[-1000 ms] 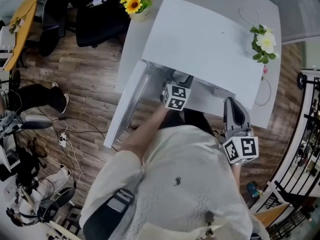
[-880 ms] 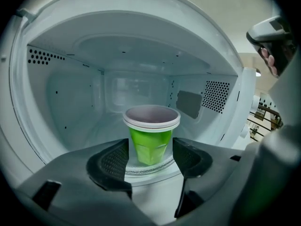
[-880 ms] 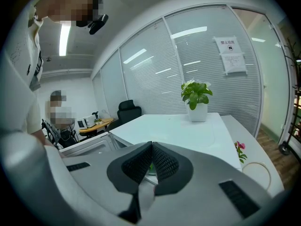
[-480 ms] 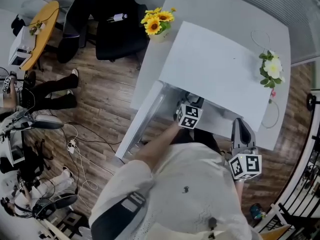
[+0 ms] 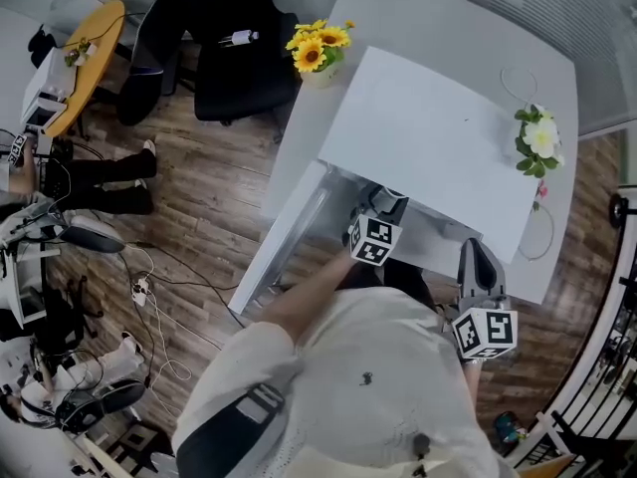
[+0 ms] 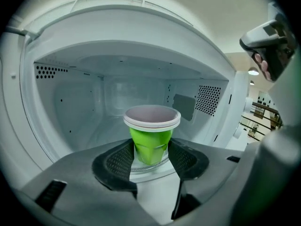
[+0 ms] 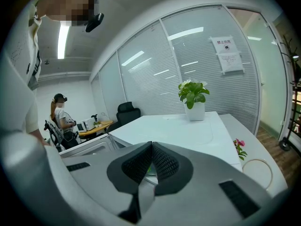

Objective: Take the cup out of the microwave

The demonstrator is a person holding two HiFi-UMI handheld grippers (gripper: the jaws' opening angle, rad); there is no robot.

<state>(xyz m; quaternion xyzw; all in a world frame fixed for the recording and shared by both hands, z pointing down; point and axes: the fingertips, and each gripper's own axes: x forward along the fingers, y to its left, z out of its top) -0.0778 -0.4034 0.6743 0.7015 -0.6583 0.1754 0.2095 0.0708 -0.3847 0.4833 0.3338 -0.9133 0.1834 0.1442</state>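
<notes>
Now left gripper (image 6: 151, 159) clasps cup (image 6: 151, 138) (green)

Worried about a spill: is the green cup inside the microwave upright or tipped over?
Upright. The green cup stands rim-up, base flat on the glass turntable inside the open microwave.

The cup (image 6: 151, 142) looks like glossy, translucent green plastic with a smooth white rim; the microwave (image 6: 70, 102) cavity is smooth, slightly shiny white, the table (image 5: 438, 28) smooth matt white, the floor (image 5: 189, 197) grained brown wood planks
</notes>
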